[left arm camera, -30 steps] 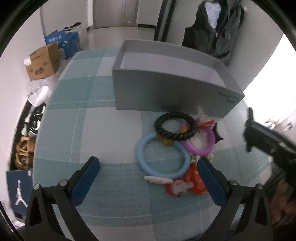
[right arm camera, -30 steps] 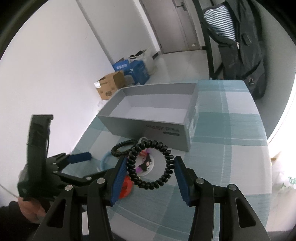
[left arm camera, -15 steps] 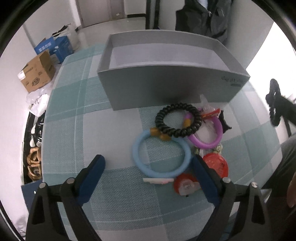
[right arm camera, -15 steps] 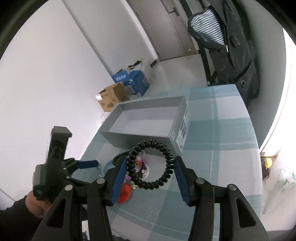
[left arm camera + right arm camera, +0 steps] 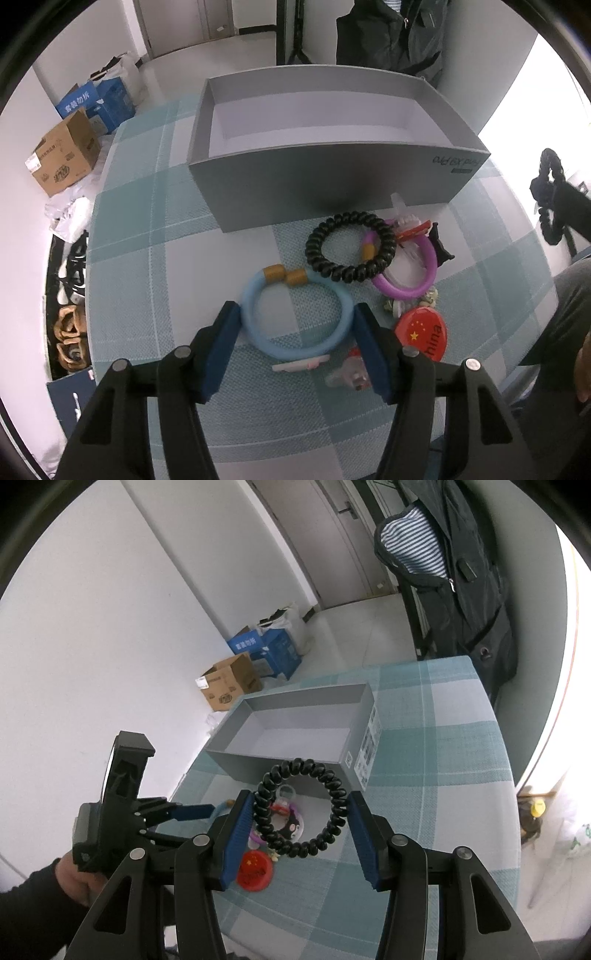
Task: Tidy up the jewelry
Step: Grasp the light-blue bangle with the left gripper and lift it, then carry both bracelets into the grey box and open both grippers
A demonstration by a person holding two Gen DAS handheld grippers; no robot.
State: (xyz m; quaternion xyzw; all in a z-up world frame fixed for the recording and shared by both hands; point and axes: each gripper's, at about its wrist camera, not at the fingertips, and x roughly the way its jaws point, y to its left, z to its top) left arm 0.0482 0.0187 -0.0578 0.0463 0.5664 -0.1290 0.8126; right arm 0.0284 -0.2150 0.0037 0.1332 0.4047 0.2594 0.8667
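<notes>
Two grippers are working over the checked tablecloth (image 5: 155, 280), w/ an open grey box (image 5: 332, 192) standing just behind the pile of trinkets.

On the left, the left gripper (image 5: 295, 343) is pointing steeply down at the light-blue bangle (image 5: 295, 317), which is lying flat on the cloth. Its jaws have just been closing, and the blue pads are now sitting at the bangle's two outer sides, touching or all but touching; I can't tell if they're really pressing yet. The bangle is looking like a light, stiff, smooth plastic hoop w/ two gold beads, so probably slippery; squeezing across its width as now seems right, but a hard pinch could pop it out, imo.

Toward the middle, a black coil hair tie (image 5: 351, 247) is resting on the cloth, overlapping a purple bangle (image 5: 406, 284), w/ a red round badge (image 5: 421, 332) just beside the left gripper's right pad.

On the right, the right gripper (image 5: 301, 816) is holding a second black coil tie (image 5: 301, 808) up in the air, clamped across its width between both pads, approx. in front of the box. That one is looking soft, springy and very light, so a gentle hold should be enough, and it should drop into the box w/o trouble.
</notes>
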